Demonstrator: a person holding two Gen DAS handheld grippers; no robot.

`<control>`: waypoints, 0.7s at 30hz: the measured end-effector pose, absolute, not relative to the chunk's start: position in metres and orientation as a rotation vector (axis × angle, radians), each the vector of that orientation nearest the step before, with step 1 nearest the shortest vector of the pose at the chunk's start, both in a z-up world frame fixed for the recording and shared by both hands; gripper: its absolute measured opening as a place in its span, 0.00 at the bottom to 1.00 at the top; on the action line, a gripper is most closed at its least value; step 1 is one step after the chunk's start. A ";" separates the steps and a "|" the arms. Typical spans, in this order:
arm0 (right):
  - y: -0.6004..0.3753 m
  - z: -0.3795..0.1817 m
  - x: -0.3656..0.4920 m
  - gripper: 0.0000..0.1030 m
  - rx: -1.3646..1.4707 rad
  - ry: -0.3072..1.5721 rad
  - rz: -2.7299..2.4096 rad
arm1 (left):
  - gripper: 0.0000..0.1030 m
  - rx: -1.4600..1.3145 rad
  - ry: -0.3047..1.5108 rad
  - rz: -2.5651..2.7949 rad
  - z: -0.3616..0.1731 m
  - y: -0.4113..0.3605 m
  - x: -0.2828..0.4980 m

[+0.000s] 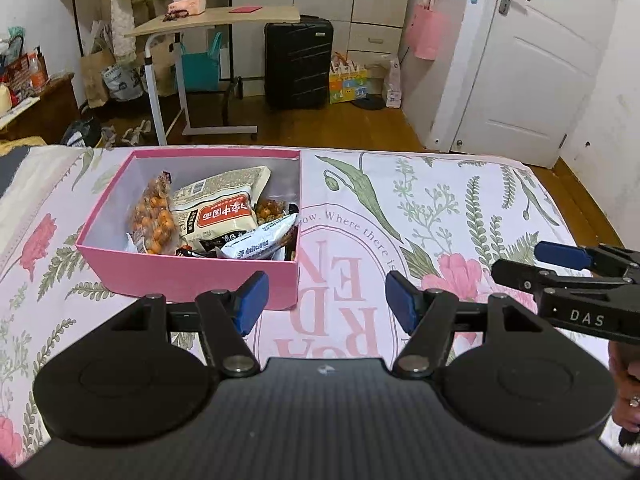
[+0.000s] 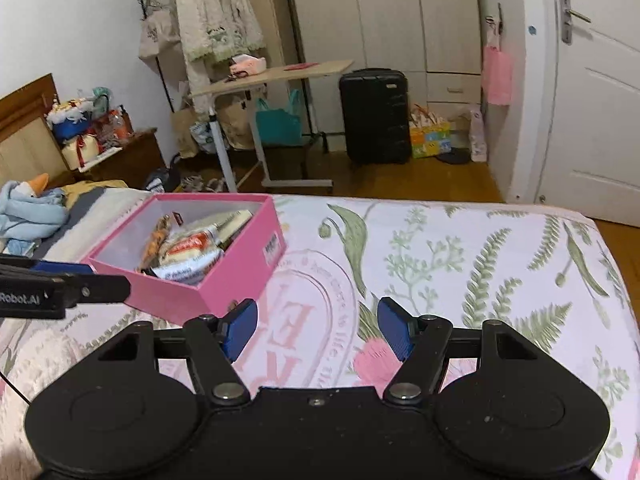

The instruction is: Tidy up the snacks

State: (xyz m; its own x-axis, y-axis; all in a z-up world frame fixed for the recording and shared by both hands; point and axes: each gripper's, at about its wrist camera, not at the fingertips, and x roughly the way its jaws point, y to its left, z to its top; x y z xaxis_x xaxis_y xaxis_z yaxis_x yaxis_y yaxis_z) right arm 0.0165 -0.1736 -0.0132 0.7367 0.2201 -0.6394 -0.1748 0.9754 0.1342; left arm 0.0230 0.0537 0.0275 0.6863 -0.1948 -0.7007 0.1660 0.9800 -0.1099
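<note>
Between the jaws of the left gripper nothing is held; the blue pads are spread wide above the flowered bed cover. The right gripper is likewise spread wide and empty, held just beside the left one, over the same cover.

Just ahead of the left jaws, slightly to their left, a pink box is set on the bed, its near wall close to the left pad. Ahead and to the left of the right jaws the same box is seen at an angle. Inside it several snacks are piled loosely: a bag of orange coated nuts, a large cream packet and a white wrapper lying near the front right corner. No loose snack is seen on the cover around the jaws, so the sorting is judged to be nearly done.

The box is light card on a soft bed; it could be tipped or pushed away if its wall were nudged by a pad. The slick wrappers could slip from a shallow pinch, and the two grippers could collide, being so close.
</note>
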 end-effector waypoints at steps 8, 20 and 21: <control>-0.188 -0.004 -0.007 0.70 0.065 0.722 0.133 | 0.67 -0.032 0.764 -0.222 0.037 0.045 0.007; -0.192 0.006 -0.021 0.75 0.035 0.716 0.069 | 0.86 -0.071 0.710 -0.171 0.036 0.040 0.007; -0.192 0.006 -0.021 0.75 0.036 0.715 0.069 | 0.86 -0.068 0.710 -0.161 0.035 0.040 0.008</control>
